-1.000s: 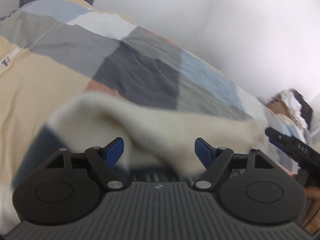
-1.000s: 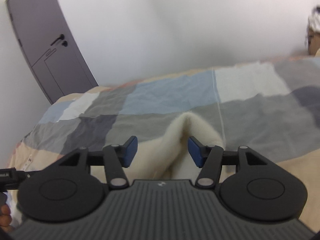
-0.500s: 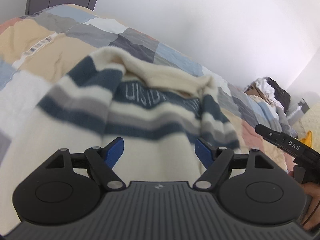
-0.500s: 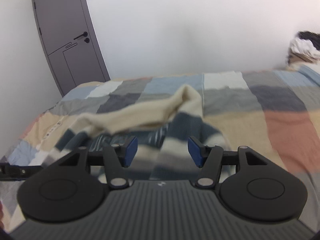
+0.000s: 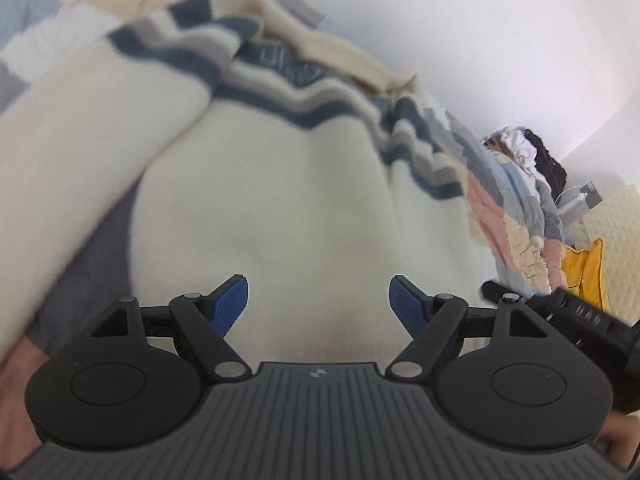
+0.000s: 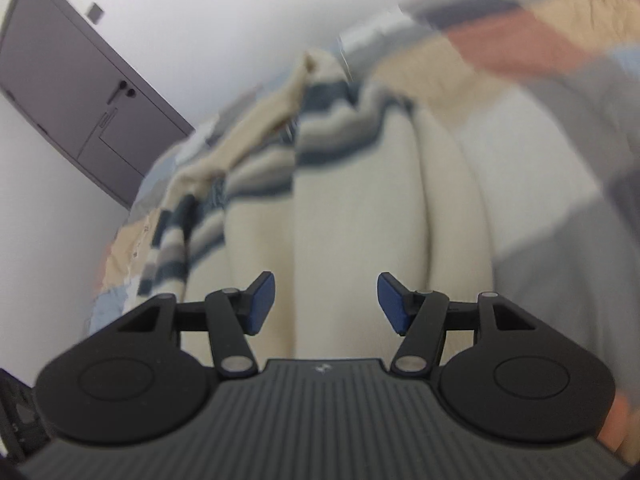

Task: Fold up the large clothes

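sweater [image 5: 260, 200]: bunched a second ago | now spread flat on bed [image 6: 560, 240]

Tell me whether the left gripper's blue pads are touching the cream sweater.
Cannot tell. In the left wrist view the left gripper has its jaws wide over the cream sweater, but blur and the flat angle hide any gap or contact.

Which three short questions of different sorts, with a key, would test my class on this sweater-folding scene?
1. True or false: the cream sweater lies on a patchwork quilt.
2. Which colour is the door in the right wrist view? A) red B) grey C) green
3. Fill in: the pads of the left tool are coloured ____.

Key: 1 true. 2 B. 3 blue. Both the left tool and the right tool stand with pads apart over the sweater's cream body, pressing on nothing.
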Demonstrator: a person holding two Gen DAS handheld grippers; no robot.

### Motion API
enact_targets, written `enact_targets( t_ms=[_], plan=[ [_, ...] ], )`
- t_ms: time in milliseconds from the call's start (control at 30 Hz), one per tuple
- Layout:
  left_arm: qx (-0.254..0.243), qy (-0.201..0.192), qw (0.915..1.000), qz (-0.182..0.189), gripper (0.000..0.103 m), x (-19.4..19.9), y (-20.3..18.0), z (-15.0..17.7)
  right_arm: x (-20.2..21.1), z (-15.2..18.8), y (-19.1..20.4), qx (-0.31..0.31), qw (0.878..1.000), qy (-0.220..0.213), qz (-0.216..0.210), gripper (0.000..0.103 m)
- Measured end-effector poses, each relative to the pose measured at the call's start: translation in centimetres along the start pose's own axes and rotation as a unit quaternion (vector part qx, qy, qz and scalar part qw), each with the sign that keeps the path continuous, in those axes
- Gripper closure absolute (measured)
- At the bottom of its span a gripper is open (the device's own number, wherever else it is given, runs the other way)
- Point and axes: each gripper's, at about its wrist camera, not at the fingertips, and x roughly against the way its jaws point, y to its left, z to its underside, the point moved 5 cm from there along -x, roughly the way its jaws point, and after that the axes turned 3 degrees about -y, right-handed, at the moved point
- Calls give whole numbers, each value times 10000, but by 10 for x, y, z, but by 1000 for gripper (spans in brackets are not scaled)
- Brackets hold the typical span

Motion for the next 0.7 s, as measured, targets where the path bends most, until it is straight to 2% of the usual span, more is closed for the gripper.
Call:
enact_targets(
  t_ms=[100, 267, 367, 567, 600, 633, 700],
  plan=[
    [356, 400, 9986, 4, 21, -16, 12, 6, -15, 9, 11, 506, 9984, 228, -65, 43],
    [575, 582, 9966, -124, 21, -36, 25, 11, -37, 23, 39, 1470, 9872, 498, -371, 45],
    [581, 551, 9967, -107, 21, -35, 25, 9, -51, 33, 45, 2112, 9760, 525, 35, 47],
    [706, 517, 9962, -12, 21, -33, 31, 6, -66, 50, 53, 2987, 9515, 611, 404, 47],
    [735, 508, 9960, 12, 21, -31, 32, 7, -65, 50, 52, 3053, 9493, 597, 450, 56],
    [764, 498, 9958, 31, 21, -29, 33, 6, -64, 46, 49, 3013, 9504, 544, 558, 75],
    [789, 467, 9958, 65, 21, -25, 34, 7, -57, 38, 41, 2789, 9565, 396, 754, 87]
  ],
)
